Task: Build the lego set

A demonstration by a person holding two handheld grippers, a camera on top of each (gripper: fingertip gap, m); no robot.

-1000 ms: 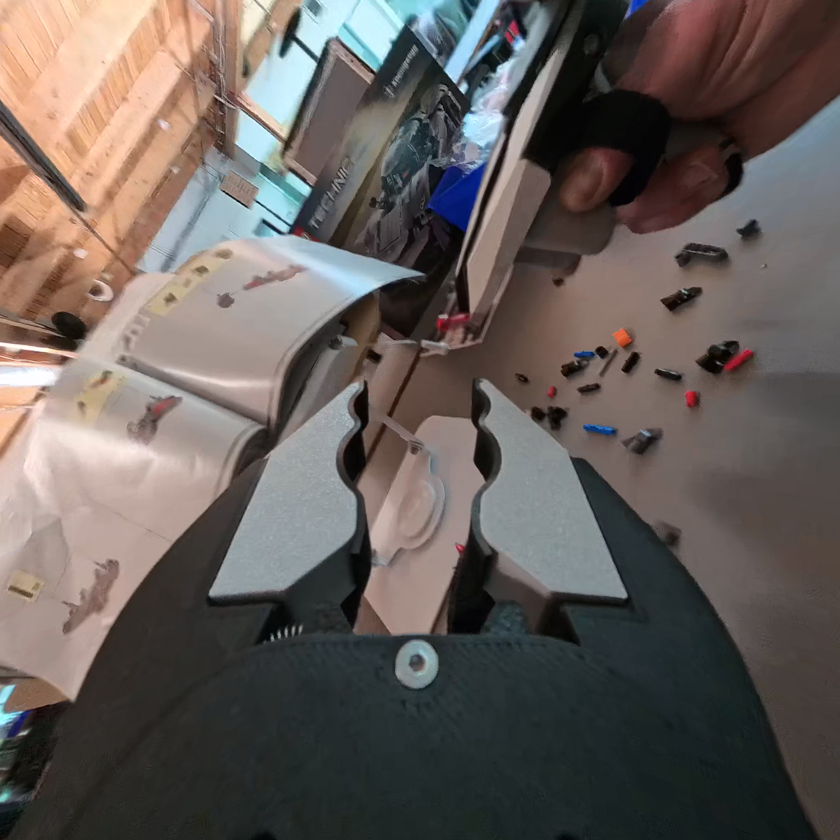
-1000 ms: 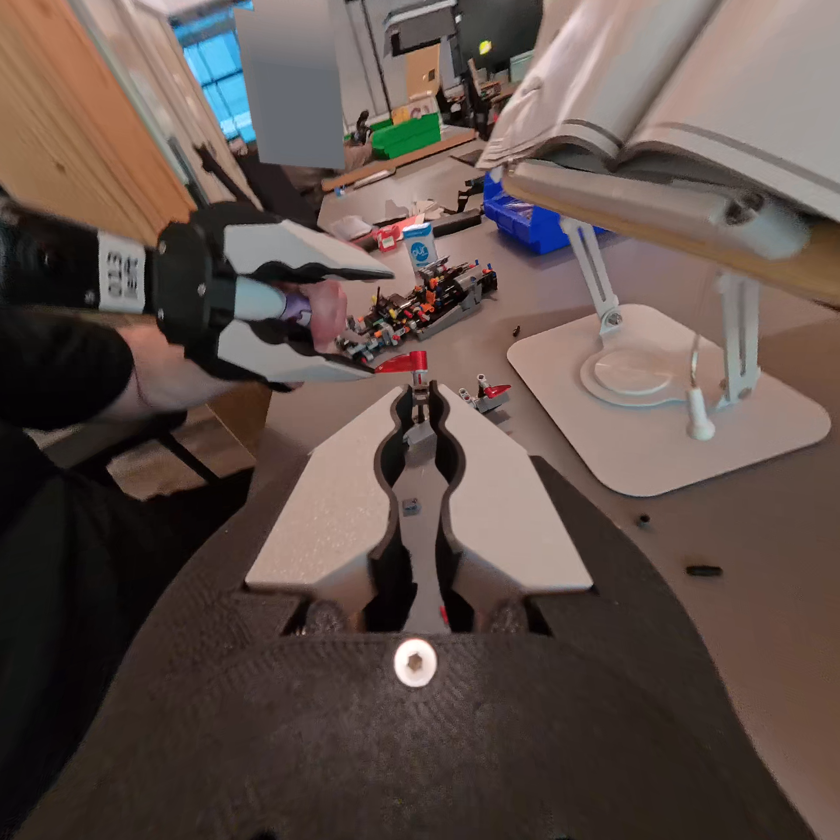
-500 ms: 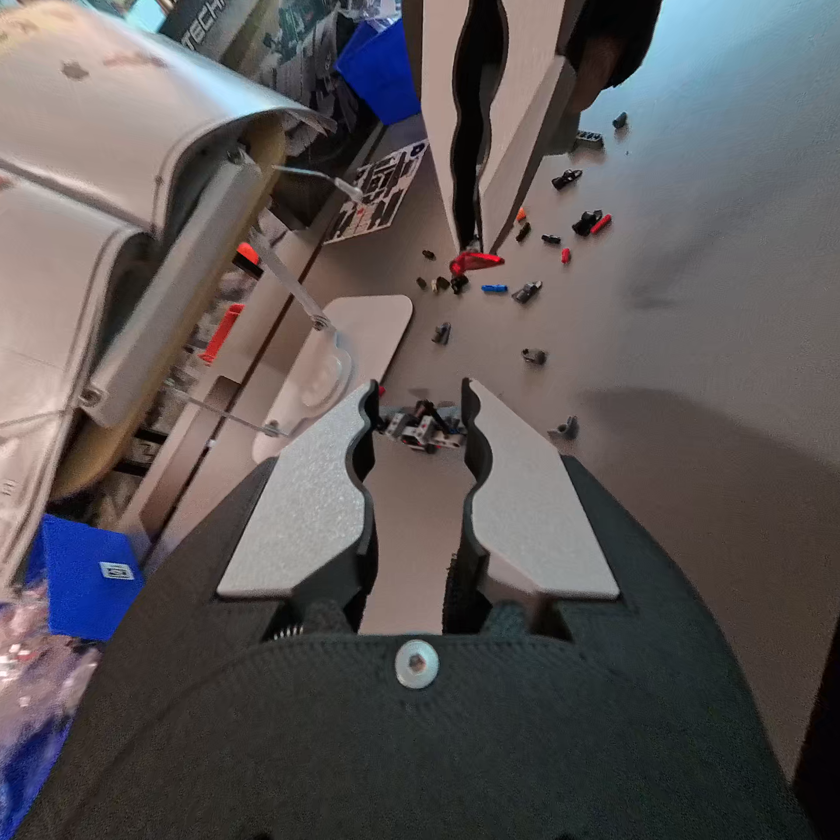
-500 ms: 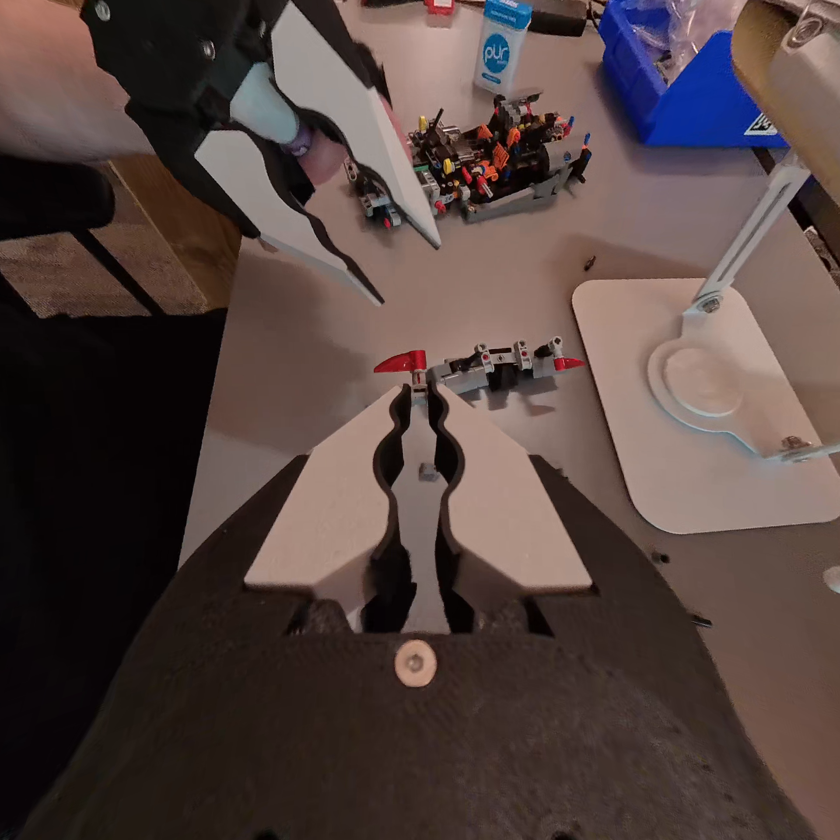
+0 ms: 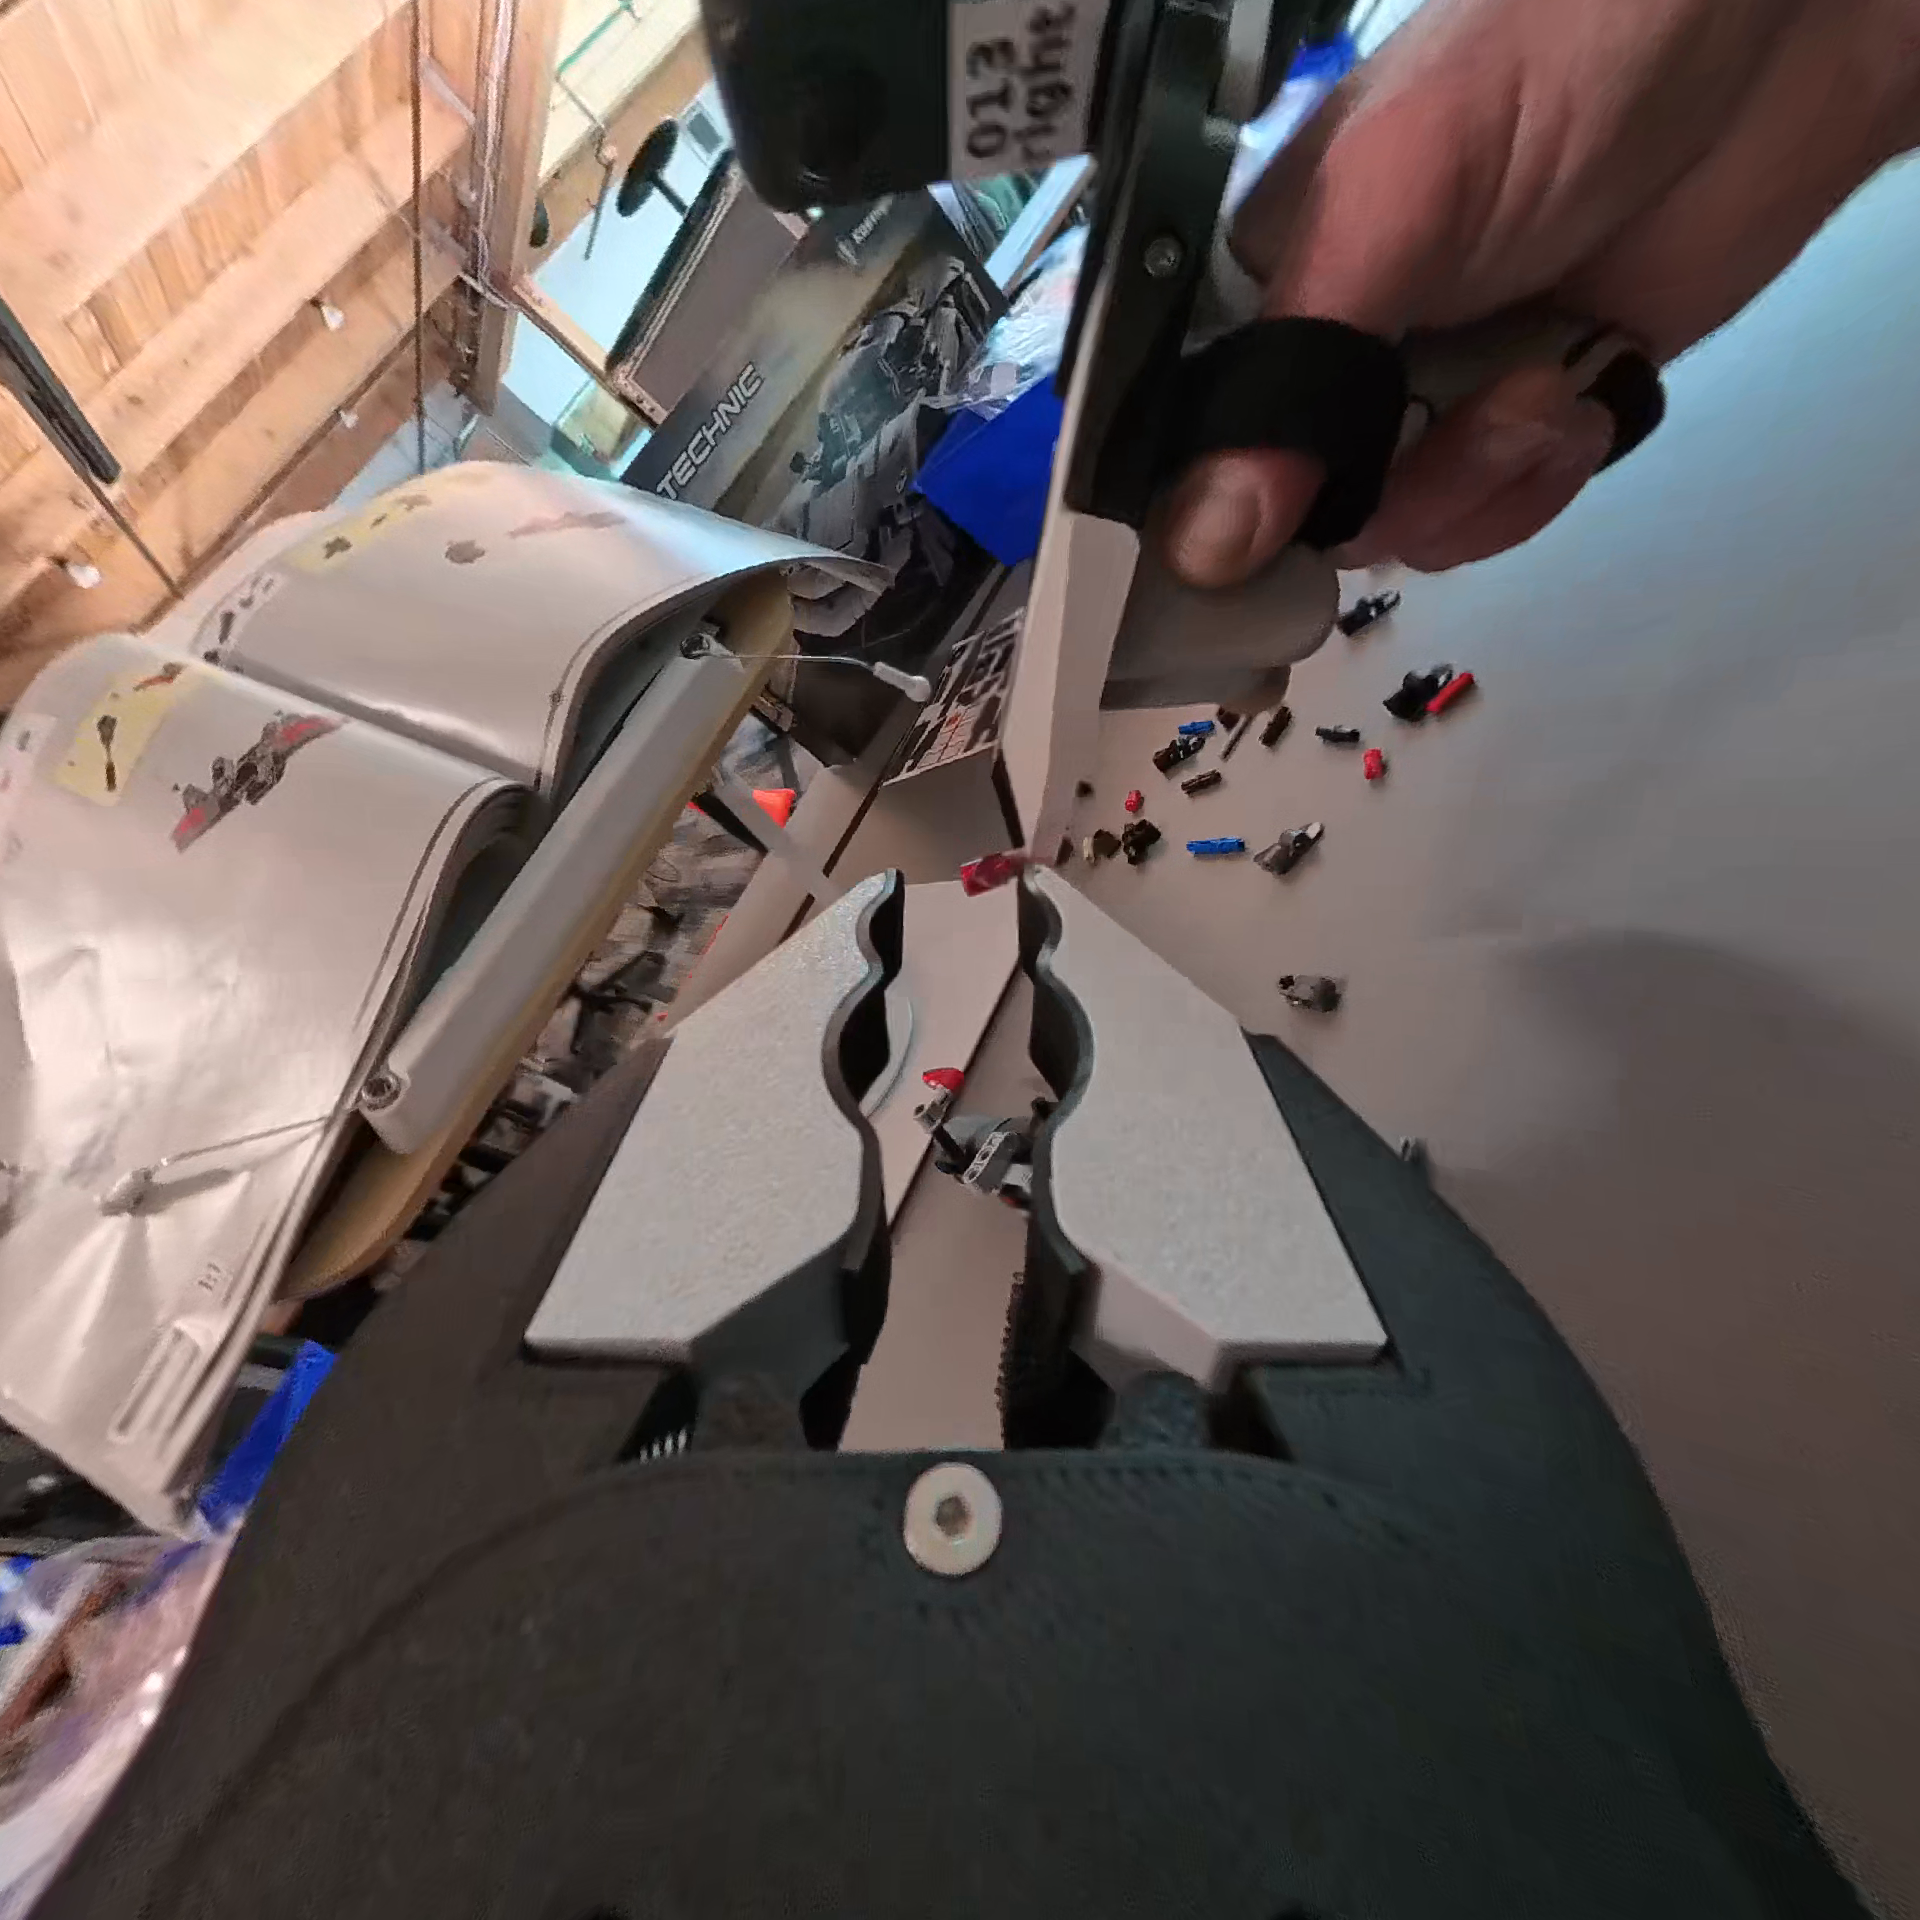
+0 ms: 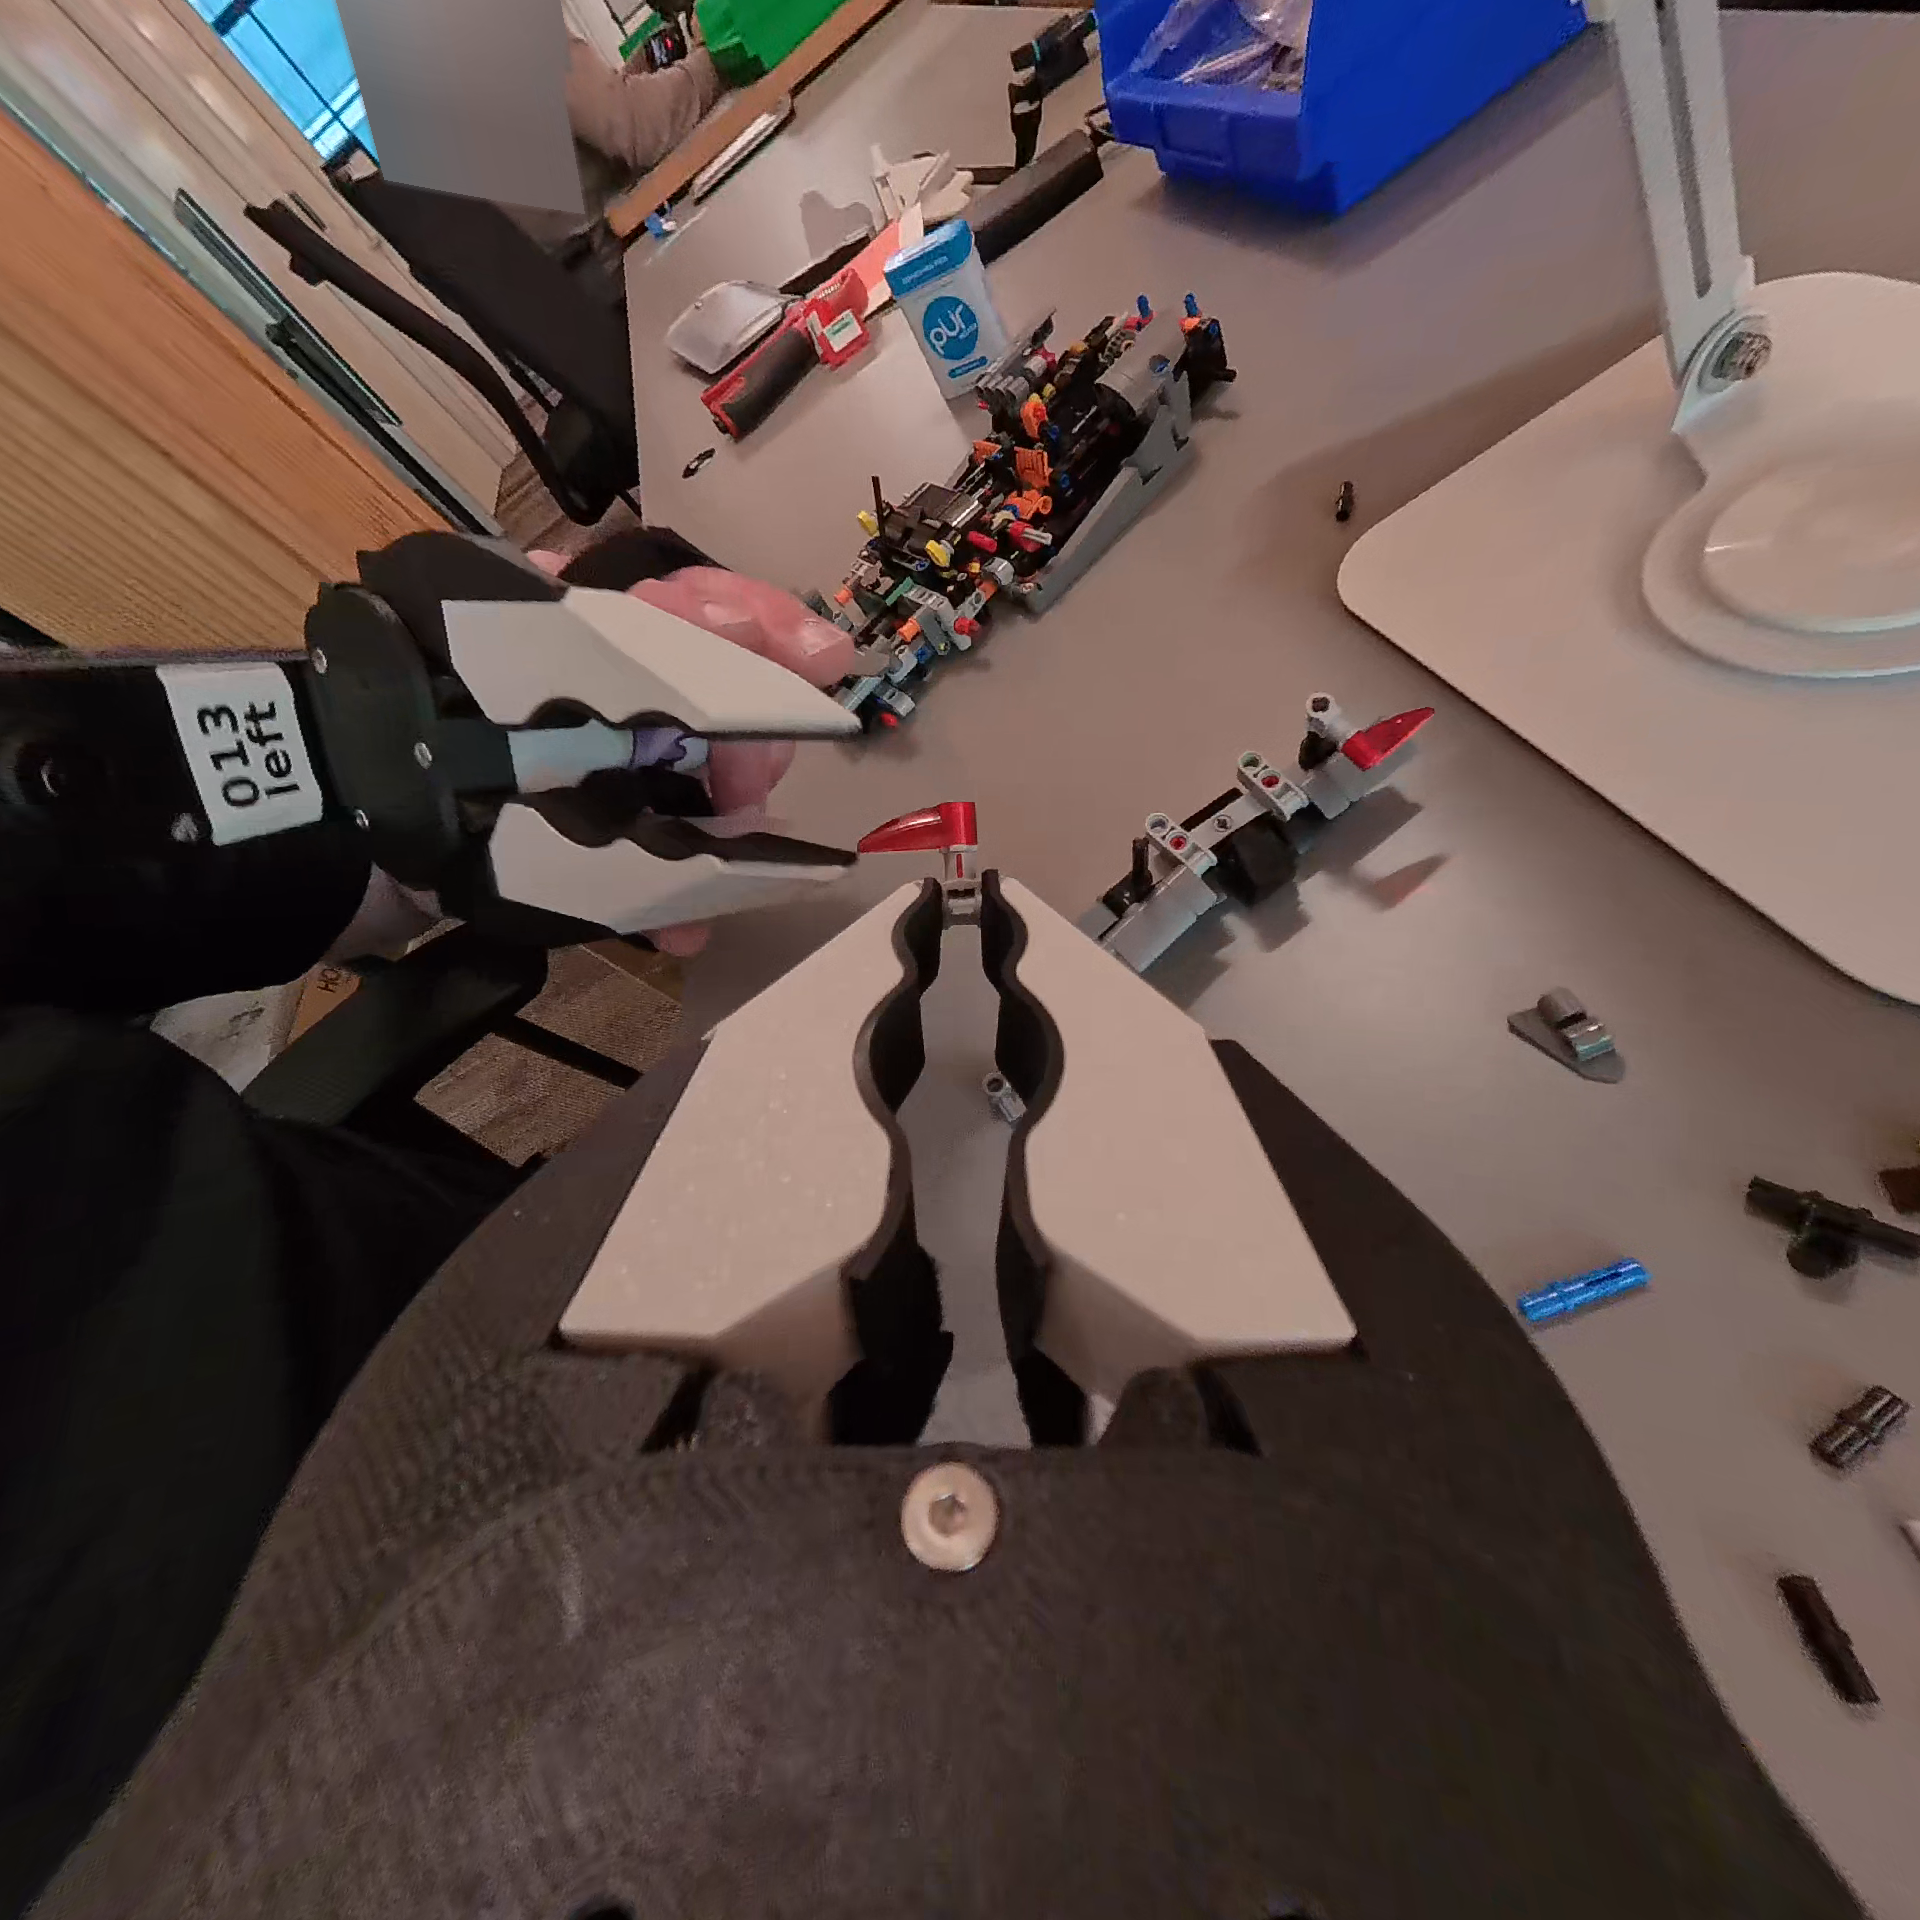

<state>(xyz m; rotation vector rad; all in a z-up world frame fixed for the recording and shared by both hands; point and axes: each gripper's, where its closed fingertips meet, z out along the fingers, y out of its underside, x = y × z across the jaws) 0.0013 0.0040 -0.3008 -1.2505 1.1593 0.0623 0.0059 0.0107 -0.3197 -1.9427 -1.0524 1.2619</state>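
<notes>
My right gripper (image 6: pixel 961 885) is shut on the grey stem of a small piece with a red wedge (image 6: pixel 920 828) on top, held above the table. My left gripper (image 5: pixel 963 883) is open, and the red wedge (image 5: pixel 987 871) sits just at its fingertips, against the right-hand one. In the right wrist view the left gripper (image 6: pixel 854 792) comes in from the left, its lower fingertip at the wedge's point. The right gripper (image 5: pixel 1044 836) comes down from above in the left wrist view. A grey sub-assembly (image 6: pixel 1247 821) with a second red wedge lies on the table beyond.
A large multicoloured chassis build (image 6: pixel 1039 488) lies farther back. A white book-stand base (image 6: pixel 1662 675) is on the right, holding the open instruction book (image 5: pixel 312 779). Loose small parts (image 5: pixel 1247 779) are scattered on the grey table. A blue bin (image 6: pixel 1330 94) stands at the back. Both grippers' tips are close together, under 4 cm apart.
My left gripper has swung up from over the grey sub-assembly to the red wedge. My right gripper has kept hold of the piece and tilted more level.
</notes>
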